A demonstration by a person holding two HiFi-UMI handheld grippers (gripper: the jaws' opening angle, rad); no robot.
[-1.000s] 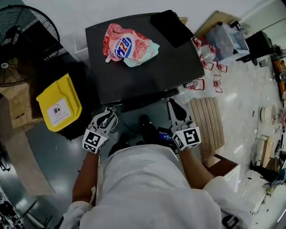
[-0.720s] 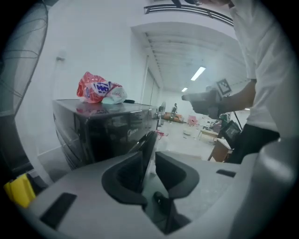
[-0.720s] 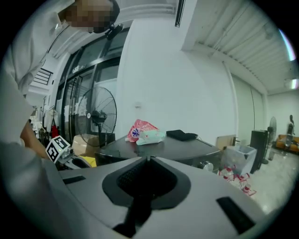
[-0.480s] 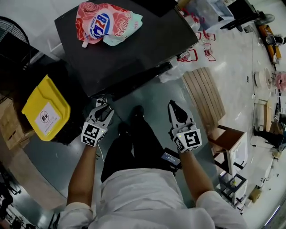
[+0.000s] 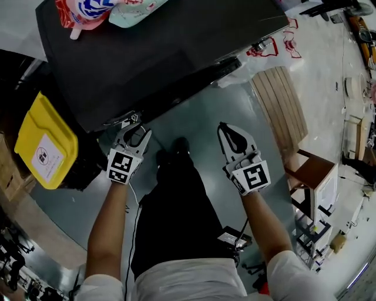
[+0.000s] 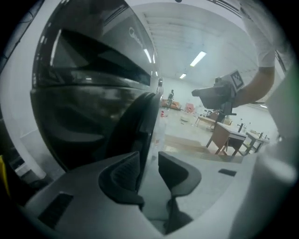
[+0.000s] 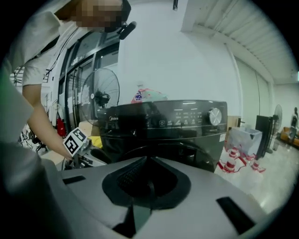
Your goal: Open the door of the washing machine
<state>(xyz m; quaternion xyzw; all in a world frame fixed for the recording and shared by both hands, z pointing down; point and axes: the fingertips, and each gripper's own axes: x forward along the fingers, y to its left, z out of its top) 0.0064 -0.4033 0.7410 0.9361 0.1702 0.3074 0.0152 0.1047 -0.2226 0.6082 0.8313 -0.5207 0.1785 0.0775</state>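
Note:
The black front-loading washing machine (image 5: 176, 53) fills the top of the head view. In the left gripper view its round dark glass door (image 6: 88, 102) looms close, the door's thick right rim (image 6: 142, 121) running down just beyond the jaws. My left gripper (image 5: 134, 130) (image 6: 148, 161) is at the machine's front, and its jaws have just been opening. They stand open with only floor showing between the pads. My right gripper (image 5: 231, 130) (image 7: 148, 168) is shut on nothing, back from the machine and facing its control panel (image 7: 187, 119).
A pink detergent bag (image 5: 88, 9) lies on the machine's top. A yellow bin (image 5: 44, 144) stands to the left, and a wooden slatted board (image 5: 282, 100) and a brown stool (image 5: 314, 173) to the right. The person's dark-clad legs (image 5: 176, 200) are between the grippers. A fan (image 7: 102, 95) stands behind.
Both grippers have sunk in front of the machine, and the camera has come down with them. The left jaws have spread apart. The right jaws have stayed shut.

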